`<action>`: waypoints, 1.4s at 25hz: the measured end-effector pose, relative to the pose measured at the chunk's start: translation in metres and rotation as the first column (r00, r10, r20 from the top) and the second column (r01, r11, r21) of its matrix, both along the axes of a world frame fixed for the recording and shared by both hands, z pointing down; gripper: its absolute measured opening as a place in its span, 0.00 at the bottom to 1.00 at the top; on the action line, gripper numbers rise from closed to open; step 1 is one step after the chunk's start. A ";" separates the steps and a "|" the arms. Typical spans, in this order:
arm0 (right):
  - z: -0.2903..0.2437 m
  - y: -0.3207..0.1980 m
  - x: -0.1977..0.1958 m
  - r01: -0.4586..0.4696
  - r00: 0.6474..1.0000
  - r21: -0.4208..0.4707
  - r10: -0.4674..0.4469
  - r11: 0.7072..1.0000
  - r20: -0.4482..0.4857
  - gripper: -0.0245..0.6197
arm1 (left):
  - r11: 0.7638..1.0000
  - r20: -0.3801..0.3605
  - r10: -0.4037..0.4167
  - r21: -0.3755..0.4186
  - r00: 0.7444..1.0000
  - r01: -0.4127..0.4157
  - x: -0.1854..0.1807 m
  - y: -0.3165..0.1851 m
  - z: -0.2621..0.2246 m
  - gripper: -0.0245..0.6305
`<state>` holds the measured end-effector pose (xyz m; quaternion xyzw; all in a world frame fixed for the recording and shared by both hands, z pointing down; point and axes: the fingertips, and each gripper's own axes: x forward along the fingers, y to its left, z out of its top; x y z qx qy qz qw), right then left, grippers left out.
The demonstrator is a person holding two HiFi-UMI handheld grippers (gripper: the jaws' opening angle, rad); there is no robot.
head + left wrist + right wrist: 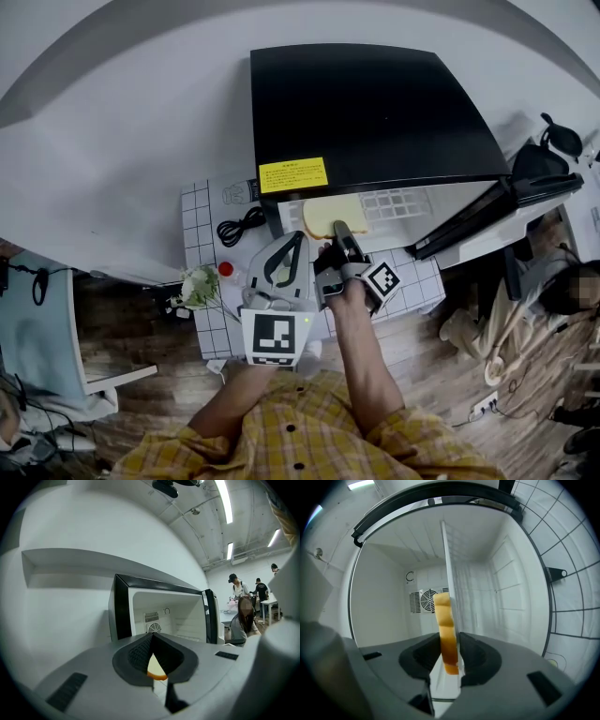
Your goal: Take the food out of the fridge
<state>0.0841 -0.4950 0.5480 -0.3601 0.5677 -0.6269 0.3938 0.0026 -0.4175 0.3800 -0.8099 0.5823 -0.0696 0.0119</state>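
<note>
A small black fridge [375, 103] stands with its door [497, 211] swung open to the right. On its white shelf [403, 202] lies a slice of bread [328, 214]. My right gripper [342, 228] reaches into the fridge mouth. In the right gripper view the bread [443, 620] stands edge-on between the jaws of the right gripper [449, 637], which are shut on the slice beside the shelf's edge [449, 564]. My left gripper [298, 239] hangs just left of it, outside the fridge [164, 616]. The left gripper [152, 637] is shut; a pale yellow patch [156, 670] shows below its tips.
The fridge sits on a white grid-patterned table [202, 234], with a coiled black cable [241, 227], a small red thing [225, 269] and a bunch of flowers [199, 284] to its left. A person [572, 286] sits beyond the open door; more people [243, 616] stand behind.
</note>
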 end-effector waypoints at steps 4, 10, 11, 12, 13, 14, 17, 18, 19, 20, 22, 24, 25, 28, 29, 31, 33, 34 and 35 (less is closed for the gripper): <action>-0.002 0.003 -0.001 0.003 1.000 -0.012 -0.003 1.000 0.010 0.20 | 1.000 0.008 0.013 -0.006 1.000 -0.013 0.003 0.002 0.002 0.05; -0.014 0.012 0.008 -0.012 1.000 0.013 0.012 1.000 0.008 0.17 | 1.000 -0.004 0.026 0.002 1.000 -0.026 0.008 0.008 -0.001 0.05; -0.017 0.014 0.008 -0.013 1.000 0.016 0.013 1.000 0.008 0.17 | 1.000 -0.002 0.030 0.003 1.000 -0.030 0.009 0.009 -0.002 0.05; -0.019 0.015 0.009 -0.013 1.000 0.020 0.013 1.000 0.007 0.17 | 0.999 0.000 0.033 0.004 0.999 -0.033 0.009 0.010 -0.002 0.05; -0.021 0.017 0.009 -0.012 1.000 0.026 0.012 1.000 0.005 0.17 | 0.999 0.003 0.038 0.007 0.999 -0.038 0.010 0.011 -0.003 0.05; -0.023 0.019 0.009 -0.011 1.000 0.032 0.011 0.999 0.001 0.17 | 0.999 0.007 0.043 0.011 0.999 -0.043 0.011 0.013 -0.004 0.05; -0.032 0.029 0.011 -0.009 1.000 0.051 0.010 0.999 -0.011 0.17 | 0.998 0.004 0.054 0.019 0.999 -0.054 0.014 0.021 -0.009 0.05; -0.034 0.033 0.011 -0.008 1.000 0.056 0.009 0.998 -0.014 0.17 | 0.998 -0.001 0.055 0.019 0.998 -0.055 0.015 0.024 -0.009 0.05; -0.037 0.037 0.011 -0.007 1.000 0.063 0.008 0.998 -0.018 0.17 | 0.998 -0.004 0.058 0.021 0.998 -0.058 0.016 0.026 -0.011 0.05; -0.040 0.040 0.011 -0.006 1.000 0.071 0.008 0.997 -0.025 0.17 | 0.998 -0.004 0.061 0.026 0.998 -0.061 0.016 0.029 -0.012 0.05; -0.047 0.049 0.012 -0.004 0.999 0.085 0.008 0.996 -0.042 0.17 | 0.997 -0.005 0.068 0.035 0.998 -0.068 0.018 0.035 -0.016 0.05; -0.053 0.058 0.013 -0.002 0.998 0.097 0.008 0.995 -0.063 0.17 | 0.997 -0.011 0.072 0.039 0.997 -0.072 0.019 0.042 -0.018 0.05; -0.056 0.062 0.013 -0.001 0.997 0.103 0.008 0.995 -0.072 0.17 | 0.996 -0.011 0.075 0.041 0.997 -0.075 0.019 0.046 -0.020 0.05; -0.067 0.076 0.013 0.005 0.992 0.129 0.012 0.992 -0.125 0.17 | 0.995 -0.008 0.083 0.050 0.996 -0.083 0.019 0.056 -0.024 0.05; -0.070 0.080 0.013 0.007 0.989 0.140 0.015 0.990 -0.150 0.17 | 0.995 -0.012 0.084 0.052 0.996 -0.083 0.018 0.059 -0.025 0.05; -0.079 0.088 0.013 0.014 0.978 0.165 0.021 0.986 -0.208 0.17 | 0.995 -0.021 0.085 0.054 0.996 -0.084 0.017 0.064 -0.026 0.05; -0.089 0.098 0.011 0.027 0.962 0.189 0.026 0.982 -0.271 0.17 | 0.995 -0.020 0.089 0.056 0.996 -0.088 0.017 0.071 -0.027 0.05; -0.092 0.103 0.011 0.033 0.952 0.196 0.029 0.980 -0.306 0.17 | 0.994 -0.022 0.090 0.056 0.996 -0.089 0.016 0.075 -0.027 0.05; -0.095 0.108 0.011 0.038 0.938 0.200 0.034 0.979 -0.345 0.17 | 0.994 -0.024 0.090 0.057 0.996 -0.089 0.016 0.078 -0.027 0.05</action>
